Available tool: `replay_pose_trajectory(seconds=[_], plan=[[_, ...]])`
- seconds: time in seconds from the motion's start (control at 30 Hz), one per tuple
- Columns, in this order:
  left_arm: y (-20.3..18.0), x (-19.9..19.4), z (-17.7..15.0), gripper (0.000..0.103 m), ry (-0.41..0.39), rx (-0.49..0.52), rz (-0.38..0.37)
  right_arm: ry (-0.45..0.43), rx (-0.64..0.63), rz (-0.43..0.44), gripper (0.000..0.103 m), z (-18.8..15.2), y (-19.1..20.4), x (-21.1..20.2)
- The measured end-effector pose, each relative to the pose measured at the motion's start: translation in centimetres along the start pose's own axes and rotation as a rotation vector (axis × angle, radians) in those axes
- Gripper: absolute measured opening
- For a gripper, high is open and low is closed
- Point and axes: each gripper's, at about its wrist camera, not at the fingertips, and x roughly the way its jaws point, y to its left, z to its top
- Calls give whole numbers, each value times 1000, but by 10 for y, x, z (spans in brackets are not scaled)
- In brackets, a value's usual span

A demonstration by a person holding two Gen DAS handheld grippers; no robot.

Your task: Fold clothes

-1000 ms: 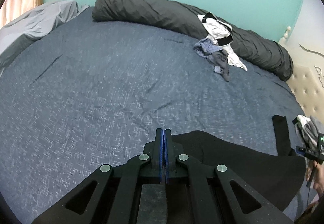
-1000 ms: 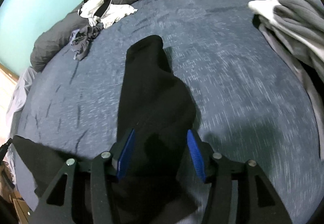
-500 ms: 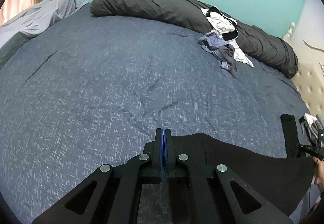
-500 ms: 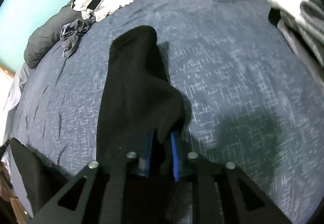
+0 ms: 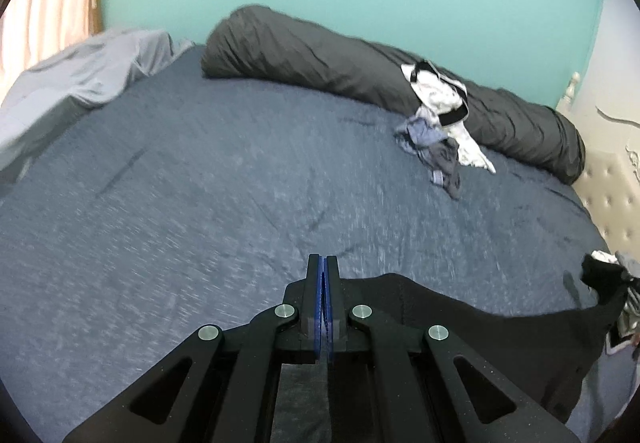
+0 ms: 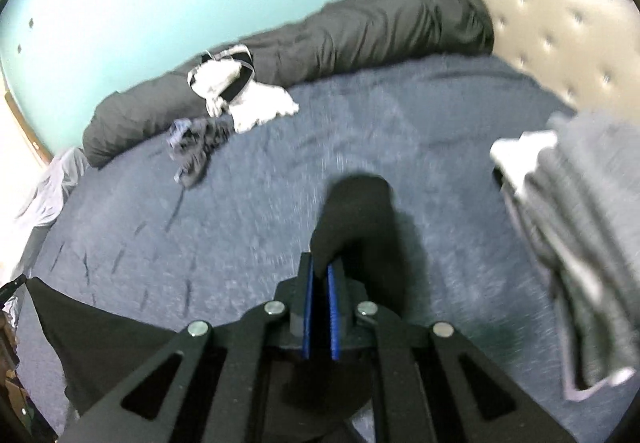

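Note:
A black garment [image 5: 500,335] hangs stretched above the dark blue bed between my two grippers. My left gripper [image 5: 322,263] is shut on one edge of it; the cloth runs off to the right behind the fingers. My right gripper [image 6: 320,267] is shut on the other end, and a black sleeve [image 6: 360,211] bulges up out of its jaws and droops forward. The garment's far corner [image 6: 80,327] shows at the lower left of the right wrist view.
A rolled dark grey duvet [image 5: 360,63] lies along the far side under the teal wall. A small heap of white, black and blue clothes [image 5: 440,123] sits by it. Grey folded clothes [image 6: 580,223] lie at the right. A tufted headboard [image 6: 560,23] stands behind.
My right gripper closed on the black sleeve and lifted it off the bed. My left gripper stayed shut on the garment and rose with it.

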Motion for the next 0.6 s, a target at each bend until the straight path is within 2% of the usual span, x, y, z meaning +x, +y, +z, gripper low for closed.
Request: replay_pose_trajectory(seconds=[0.13,0.2,0.4,0.6], plan=[[11,-38,12,0,-70,-26,34,-39,-4,-7,6,12,4,-33],[24,-54,20,0,-82,-56,26,-51,-1,-6,6,15,5,-43],[34,-49,7,0,13,-60,-11,1,3,-33,6,8,11,-41],[18,6,-34,0,176,-40,-110,67,-19,-57,6,-13,13,-17]])
